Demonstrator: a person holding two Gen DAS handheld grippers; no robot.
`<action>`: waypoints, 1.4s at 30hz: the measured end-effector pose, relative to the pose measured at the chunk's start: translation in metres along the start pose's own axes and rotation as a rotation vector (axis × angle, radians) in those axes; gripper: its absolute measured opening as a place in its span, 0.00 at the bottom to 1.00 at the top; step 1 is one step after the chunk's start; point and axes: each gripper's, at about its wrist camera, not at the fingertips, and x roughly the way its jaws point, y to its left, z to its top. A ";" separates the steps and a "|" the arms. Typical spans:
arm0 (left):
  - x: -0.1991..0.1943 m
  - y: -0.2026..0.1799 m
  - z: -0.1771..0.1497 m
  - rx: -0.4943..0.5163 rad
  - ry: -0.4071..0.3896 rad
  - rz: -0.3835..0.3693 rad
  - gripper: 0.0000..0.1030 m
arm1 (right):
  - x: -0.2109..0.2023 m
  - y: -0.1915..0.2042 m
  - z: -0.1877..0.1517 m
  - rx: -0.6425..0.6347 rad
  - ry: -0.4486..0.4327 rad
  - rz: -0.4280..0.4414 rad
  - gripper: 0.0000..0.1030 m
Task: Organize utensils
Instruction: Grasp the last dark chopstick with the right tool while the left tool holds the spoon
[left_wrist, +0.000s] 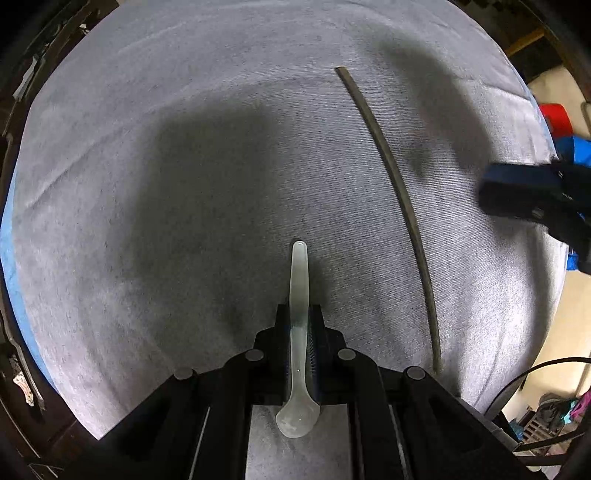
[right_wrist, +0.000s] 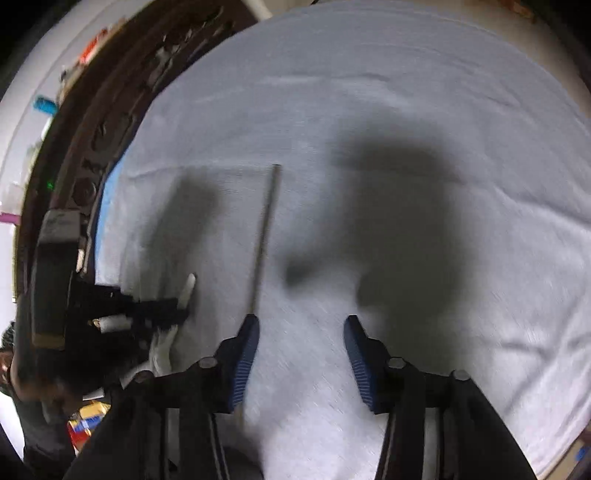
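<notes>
2 tools: the left hand-held gripper (left_wrist: 300, 325) pinched a translucent spoon (left_wrist: 298, 295) by its handle; the right hand-held gripper (right_wrist: 301, 354) hovered spread beside a thin dark rod (right_wrist: 265, 236) on the grey cloth (left_wrist: 184, 184).

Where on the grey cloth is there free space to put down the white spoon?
The left gripper holds the white spoon. The grey cloth lies bare left of the dark stick, out to the far edge. Right of the stick it is tighter: the open right gripper hovers there.
</notes>
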 end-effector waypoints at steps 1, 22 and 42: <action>-0.006 -0.001 -0.014 -0.001 -0.003 -0.001 0.10 | 0.004 0.005 0.003 -0.008 0.007 -0.008 0.41; -0.027 0.018 -0.025 -0.020 -0.013 -0.002 0.10 | 0.040 0.014 0.000 -0.176 0.167 -0.336 0.07; -0.029 0.008 -0.017 -0.022 0.031 0.005 0.10 | 0.032 -0.014 0.017 -0.115 0.202 -0.310 0.07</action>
